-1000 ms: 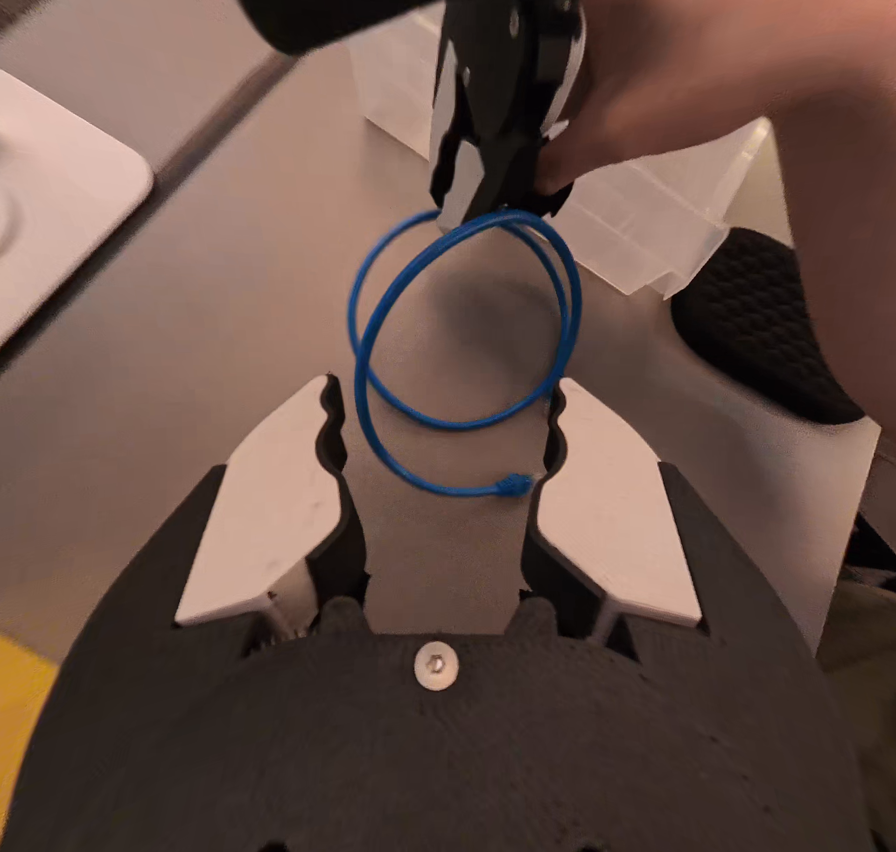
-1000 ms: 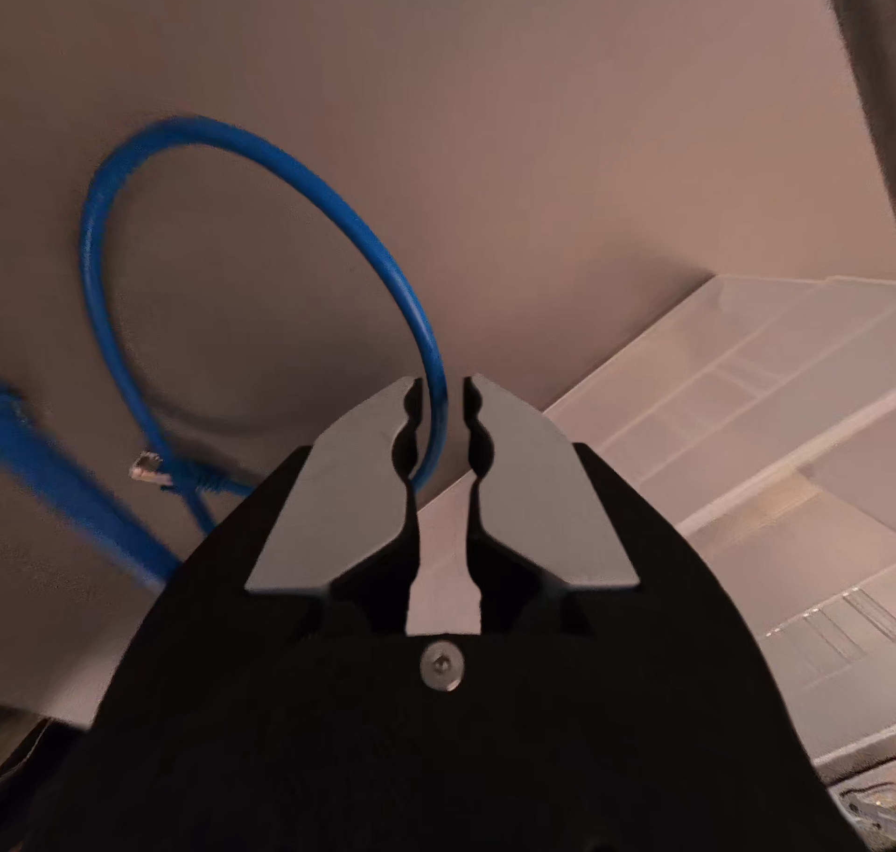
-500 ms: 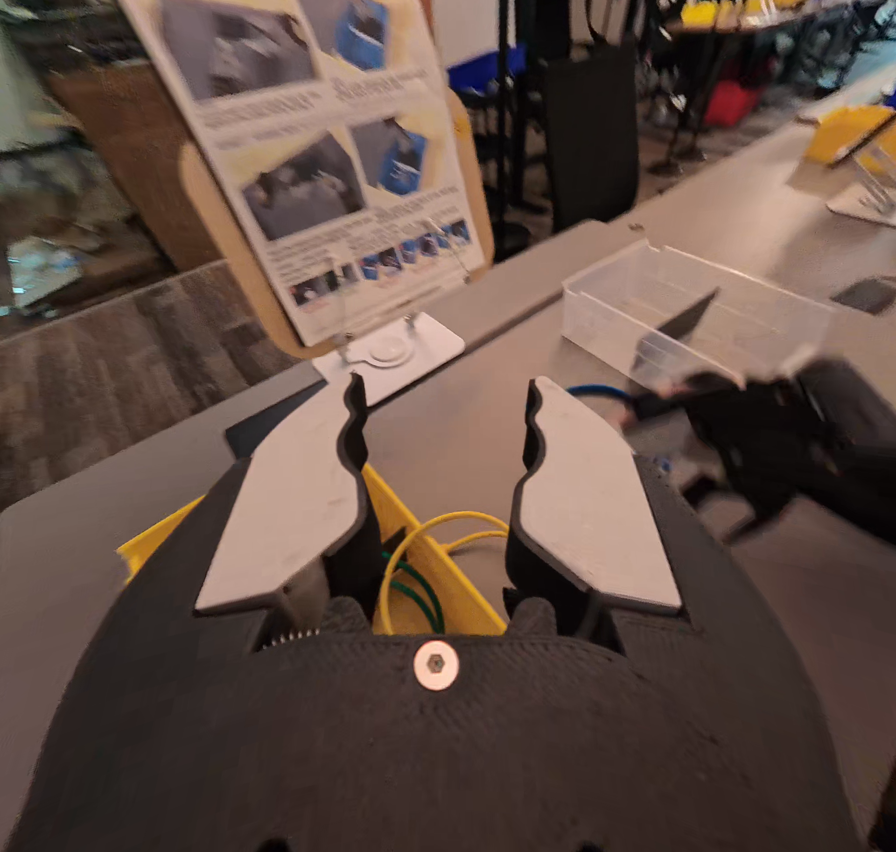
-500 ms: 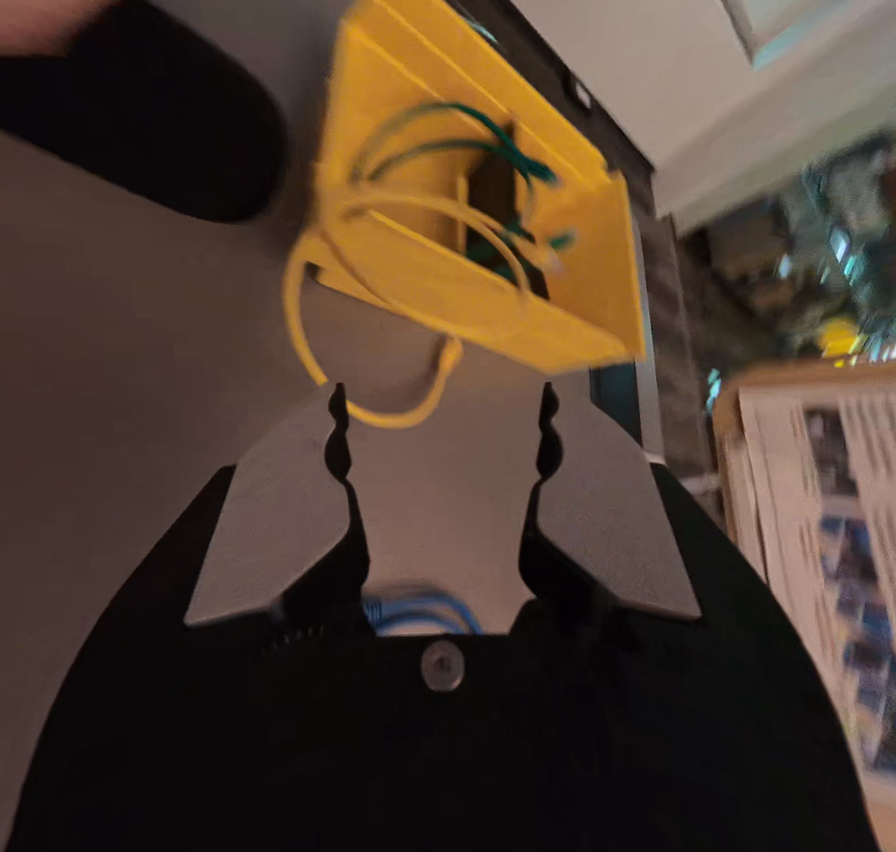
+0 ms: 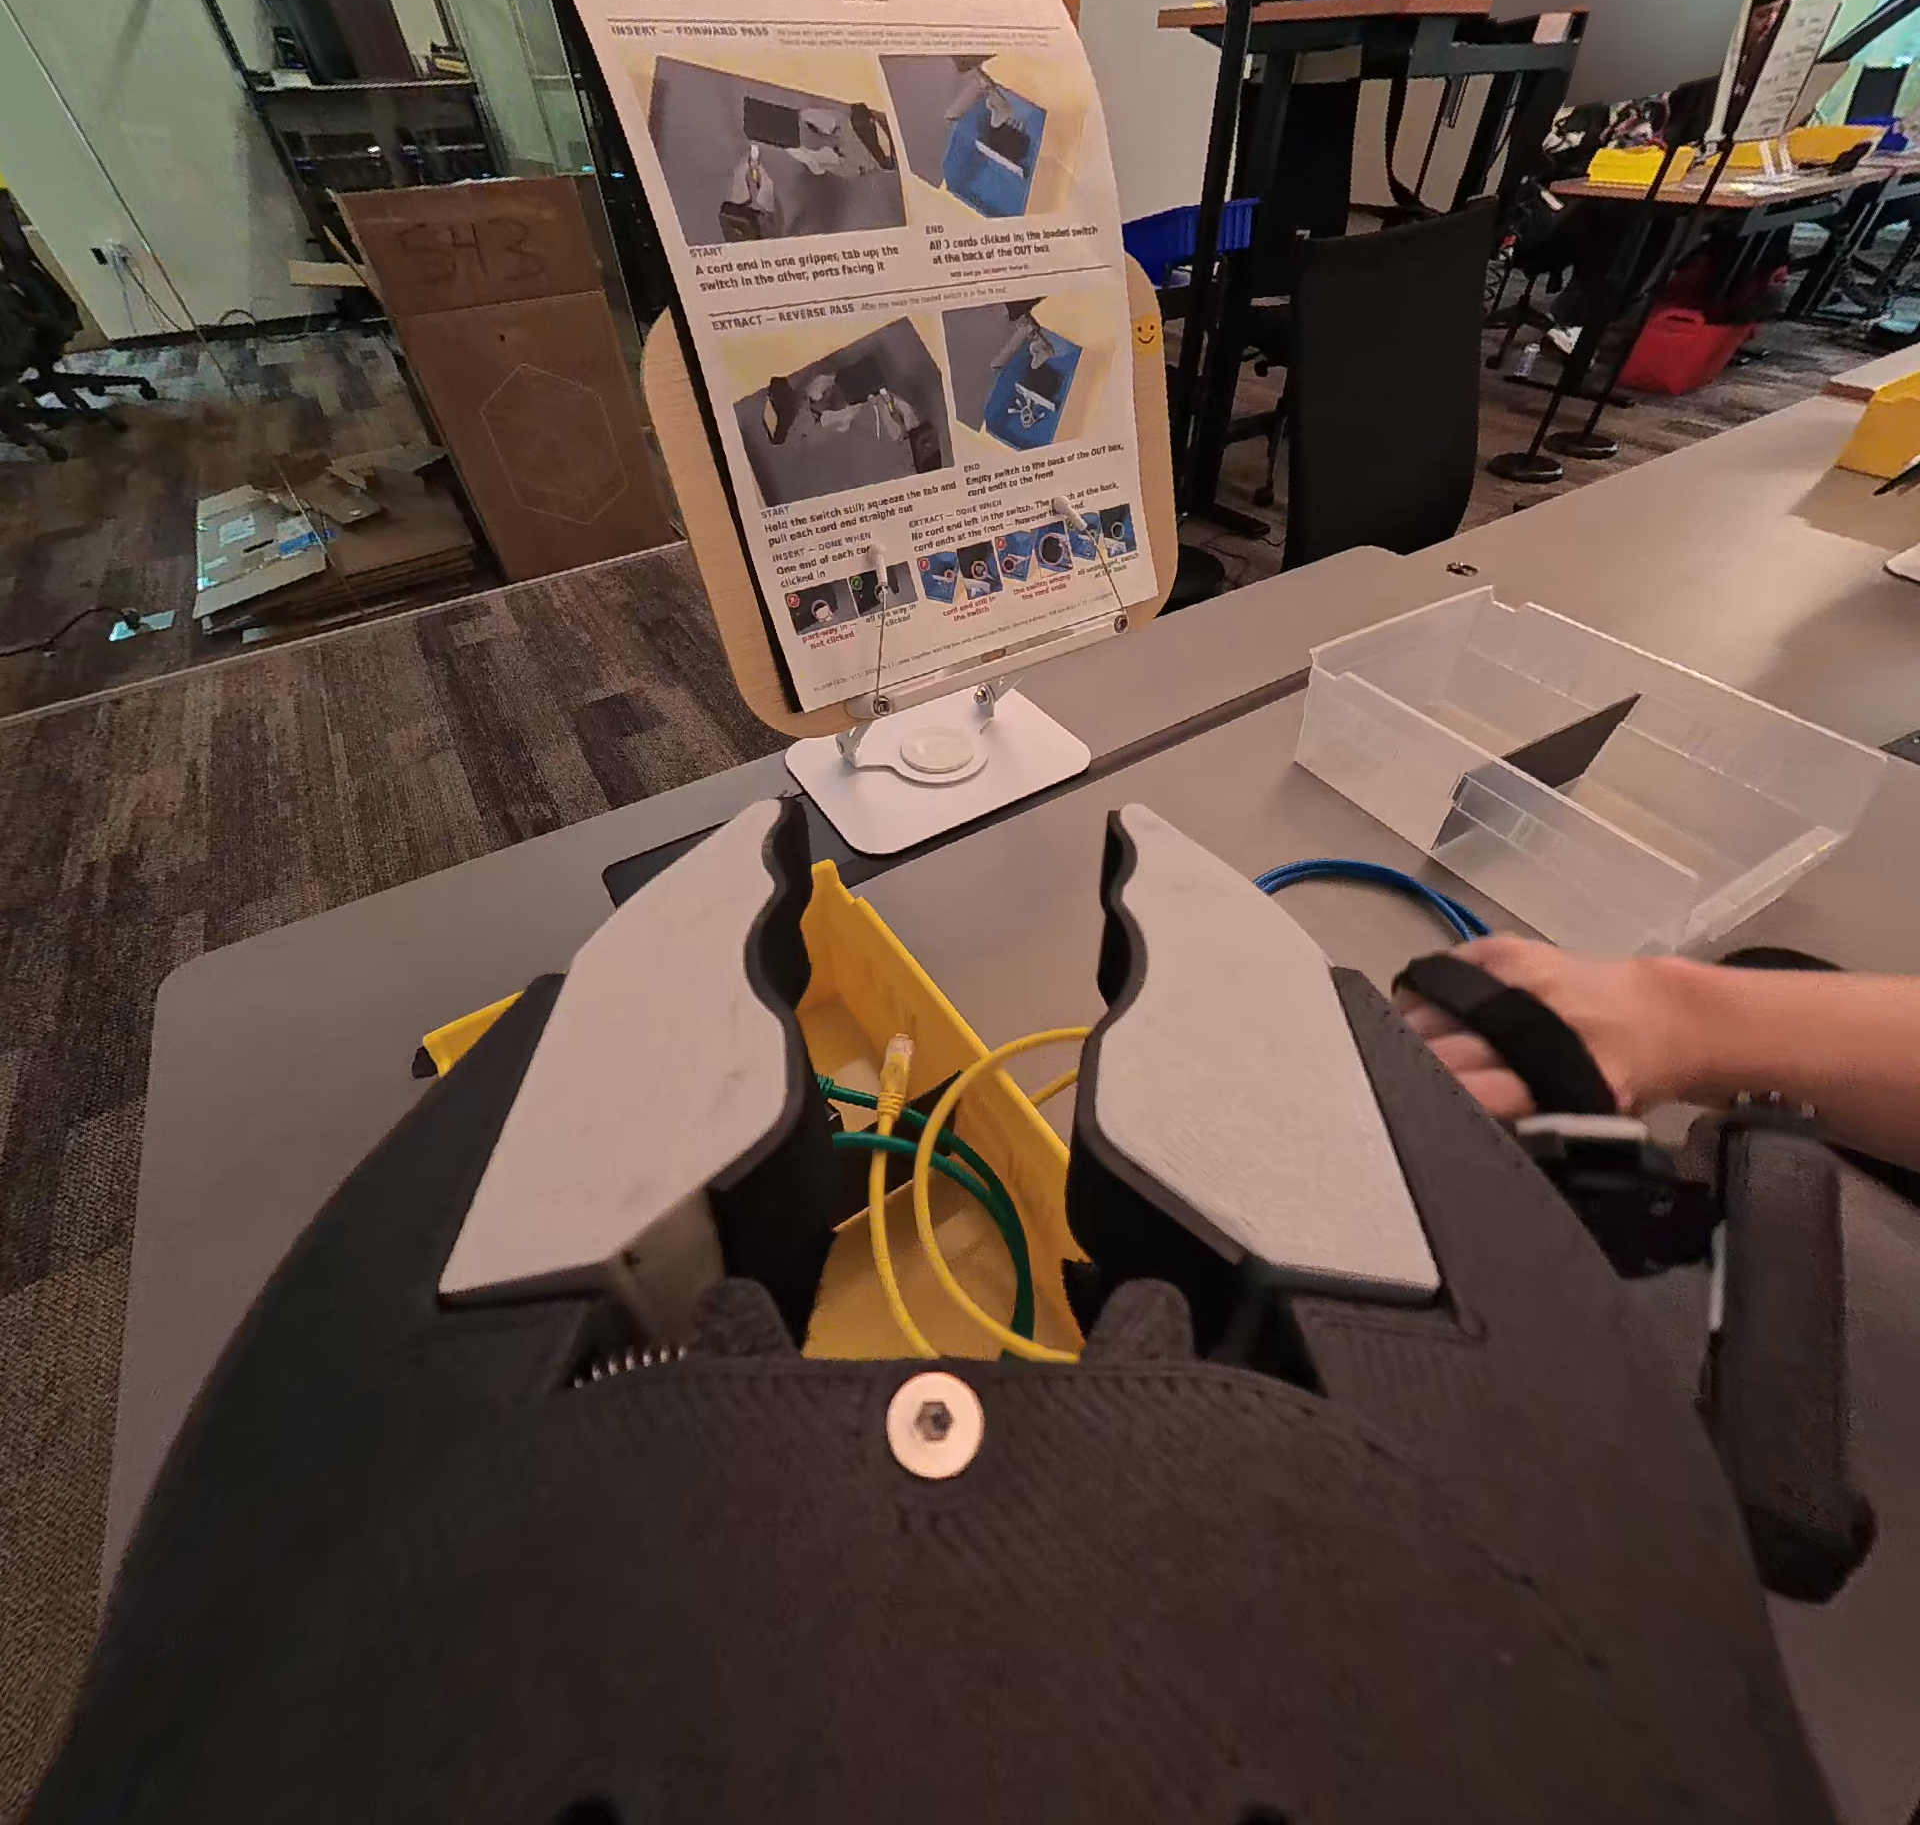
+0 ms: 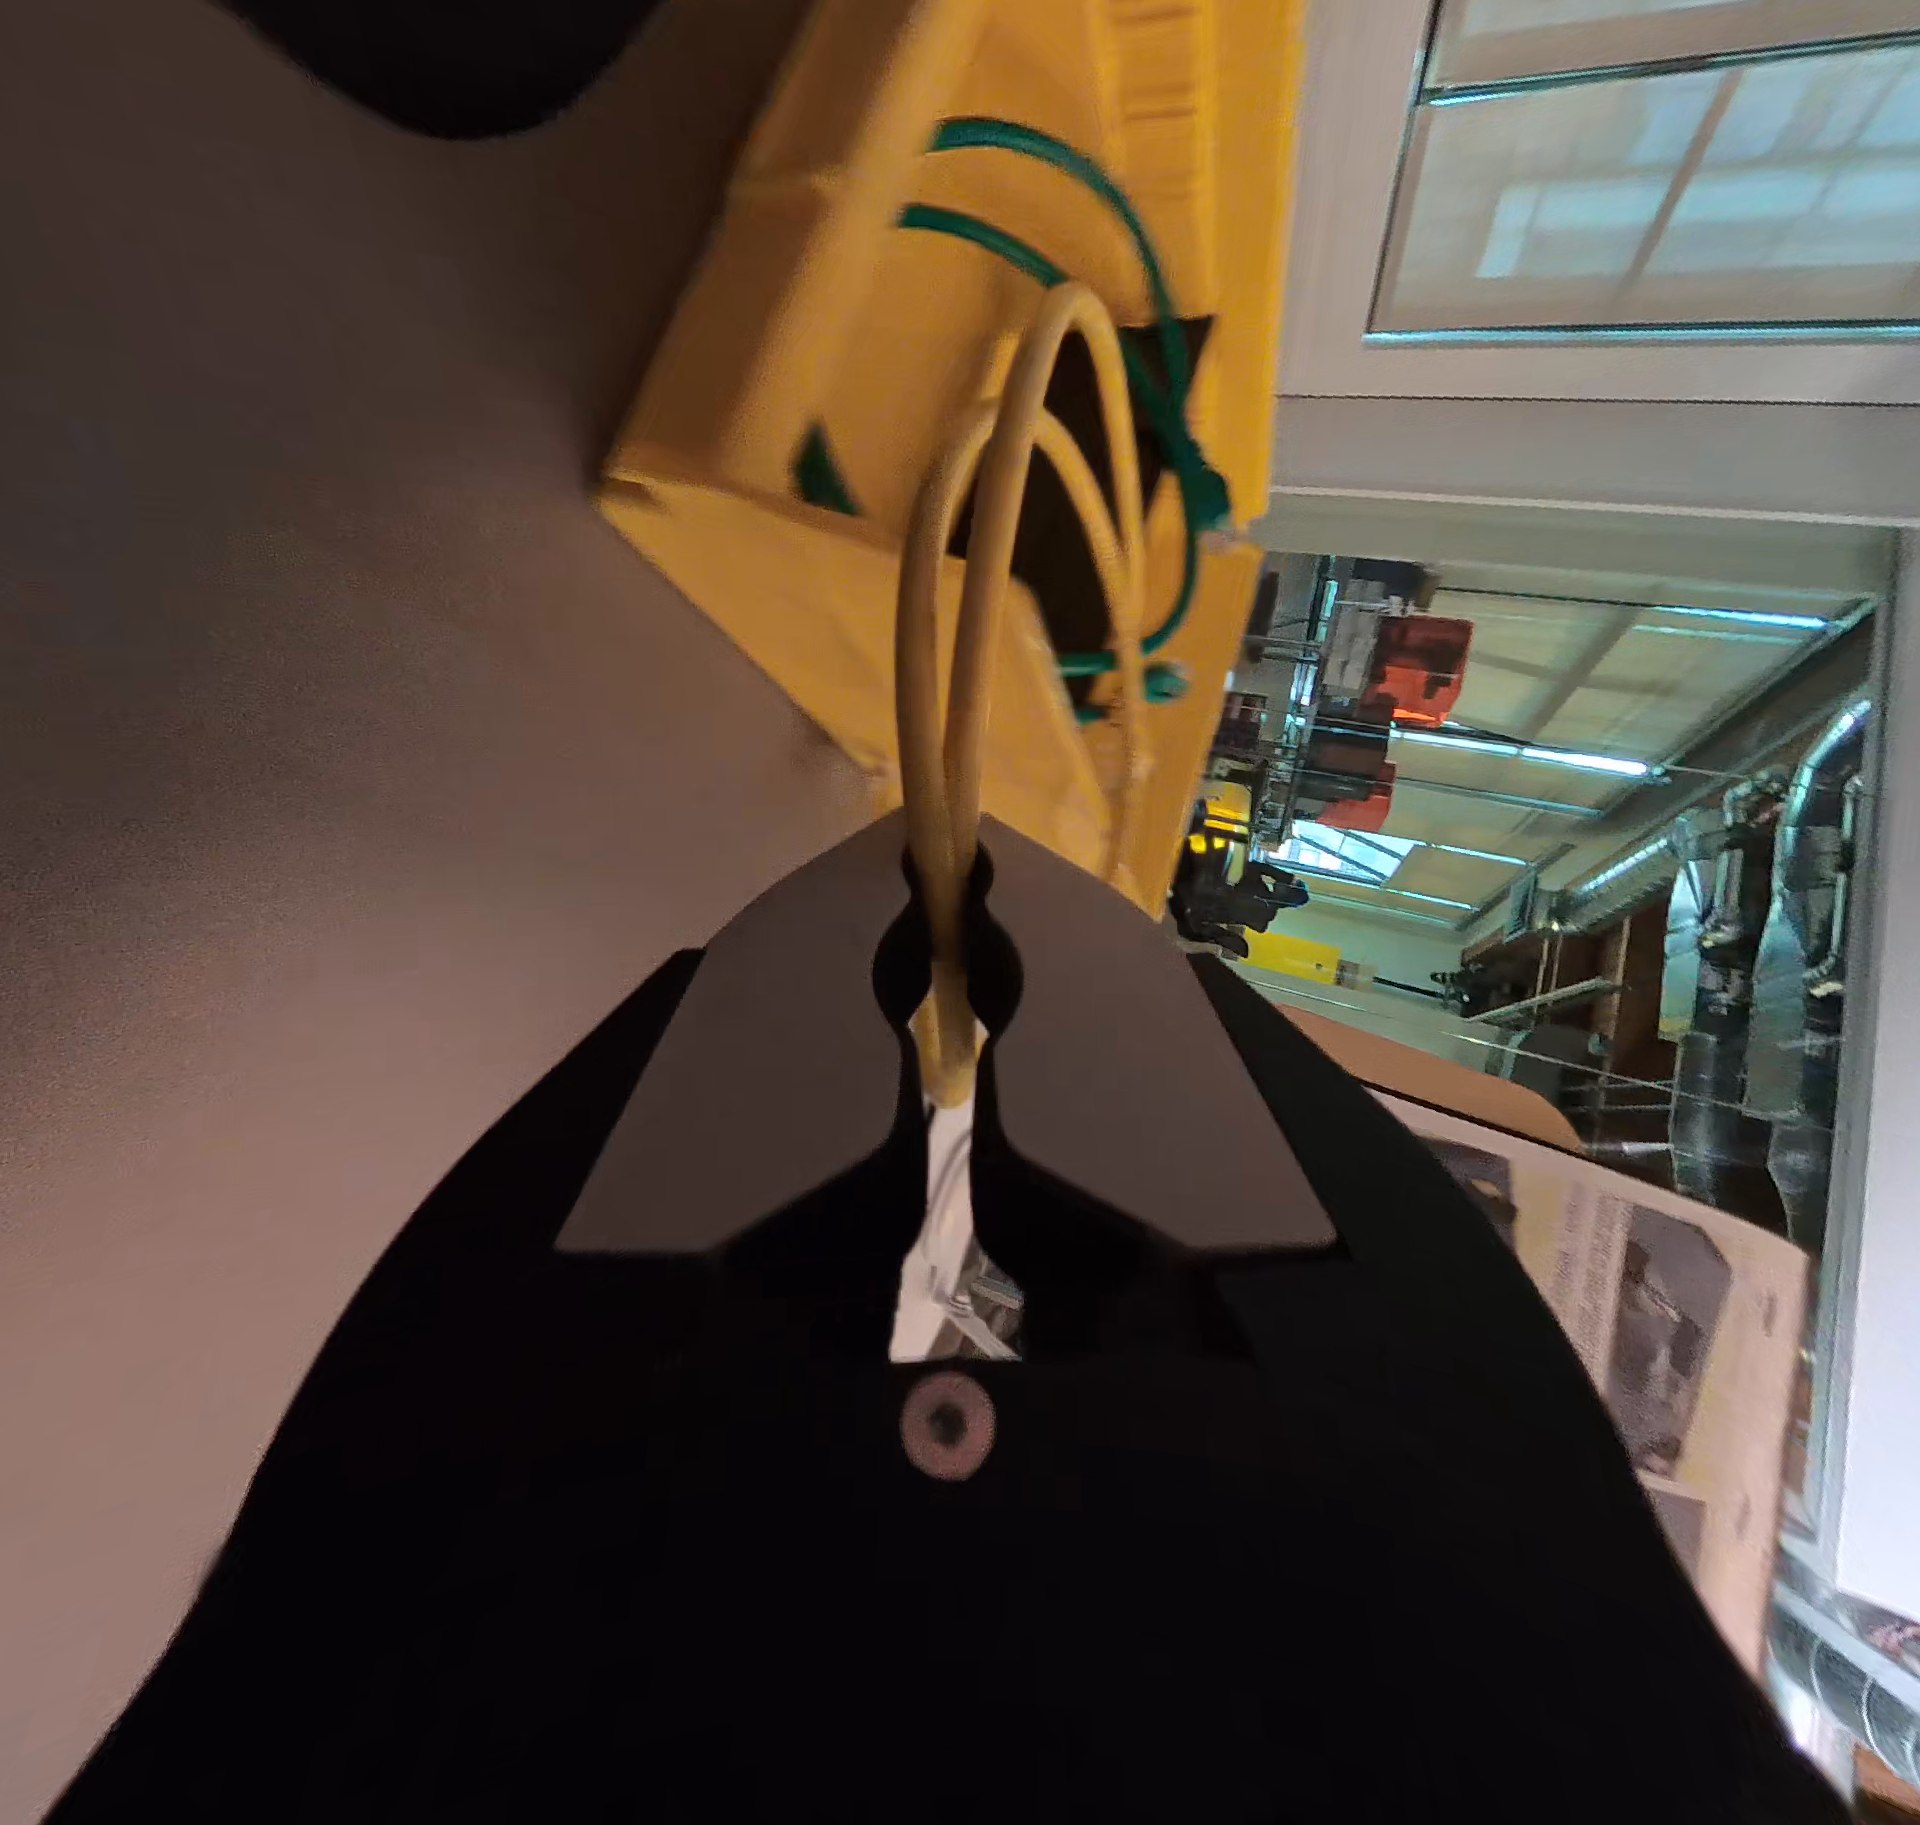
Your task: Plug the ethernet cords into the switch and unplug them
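A yellow bin (image 5: 894, 986) holds a yellow ethernet cord (image 5: 935, 1204) and a green cord (image 5: 977, 1167). My left gripper (image 5: 953, 840) is open and empty, just above the bin. A blue cord (image 5: 1371, 887) lies coiled on the grey table to the right. In the right wrist view my right gripper (image 6: 945, 845) is shut on a loop of the yellow cord (image 6: 940, 632), which runs out of the yellow bin (image 6: 831, 373). The green cord (image 6: 1132, 248) lies in the bin beside a dark shape (image 6: 1055, 549), partly hidden.
A clear plastic bin with a divider (image 5: 1558, 799) stands at the right. An instruction sheet on a white stand (image 5: 935, 757) stands behind the yellow bin. A hand (image 5: 1558, 1027) holds the other gripper at the right. The table edge (image 5: 166, 1048) drops off on the left. Spacing between my two grippers at the tips: around 25 cm.
The right gripper let go of the blue cord, which now lies on the table, moved to the yellow bin and shut on the yellow cord. The left gripper swung up over the bin.
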`<state>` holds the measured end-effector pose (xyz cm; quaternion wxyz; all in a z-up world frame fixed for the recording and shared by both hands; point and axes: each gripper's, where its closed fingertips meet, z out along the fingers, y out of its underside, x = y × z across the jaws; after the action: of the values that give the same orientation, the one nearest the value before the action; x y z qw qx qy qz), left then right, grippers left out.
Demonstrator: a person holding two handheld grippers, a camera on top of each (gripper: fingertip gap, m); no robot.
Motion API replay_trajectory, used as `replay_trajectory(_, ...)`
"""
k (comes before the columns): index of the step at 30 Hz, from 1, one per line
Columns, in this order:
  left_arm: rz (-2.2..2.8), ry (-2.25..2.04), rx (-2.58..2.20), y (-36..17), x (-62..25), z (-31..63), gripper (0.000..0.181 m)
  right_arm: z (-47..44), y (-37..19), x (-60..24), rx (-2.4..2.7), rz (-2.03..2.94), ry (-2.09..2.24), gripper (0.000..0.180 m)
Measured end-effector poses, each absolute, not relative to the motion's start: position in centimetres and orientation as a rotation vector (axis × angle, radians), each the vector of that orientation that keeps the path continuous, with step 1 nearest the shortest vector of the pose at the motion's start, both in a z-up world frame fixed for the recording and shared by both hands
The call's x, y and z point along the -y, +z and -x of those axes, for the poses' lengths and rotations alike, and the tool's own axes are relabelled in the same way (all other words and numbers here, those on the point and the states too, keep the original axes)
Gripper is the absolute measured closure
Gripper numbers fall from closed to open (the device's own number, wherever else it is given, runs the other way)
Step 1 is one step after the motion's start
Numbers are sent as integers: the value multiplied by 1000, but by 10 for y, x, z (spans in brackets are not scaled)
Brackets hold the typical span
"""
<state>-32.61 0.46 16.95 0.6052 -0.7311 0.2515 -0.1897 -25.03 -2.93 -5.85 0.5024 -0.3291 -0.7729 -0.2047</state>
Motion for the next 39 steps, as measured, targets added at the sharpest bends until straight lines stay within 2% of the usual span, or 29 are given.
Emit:
replay_trajectory(9, 1687, -449, -557, 172, 1, 340, 128, 242, 100, -7, 1650, 1061, -234, 180)
replay_trajectory(13, 1692, -447, -520, 172, 1, 353, 128, 226, 133, -10, 1583, 1393, 138, 180)
replay_trajectory(16, 1686, -463, -494, 173, 3, 361, 128, 215, 151, 7, 1467, 1600, 664, 180)
replay_trajectory(21, 1721, -456, -487, 165, -1, 370, 128, 203, 156, -5, 1218, 1544, 971, 179)
replay_trajectory(24, 1757, -499, -579, 151, -1, 363, 128, 201, 140, -15, 1143, 1551, 1039, 179)
replay_trajectory(30, 1919, -378, -954, 74, -23, 354, 127, 196, 114, -23, 1204, 1518, 1005, 179)
replay_trajectory(34, 1995, -460, -1281, 16, -24, 324, 127, 190, 110, -28, 1186, 1506, 1022, 179)
replay_trajectory(39, 1909, -562, -1339, 9, -45, 288, 128, 186, 109, -32, 1161, 1466, 1069, 179)
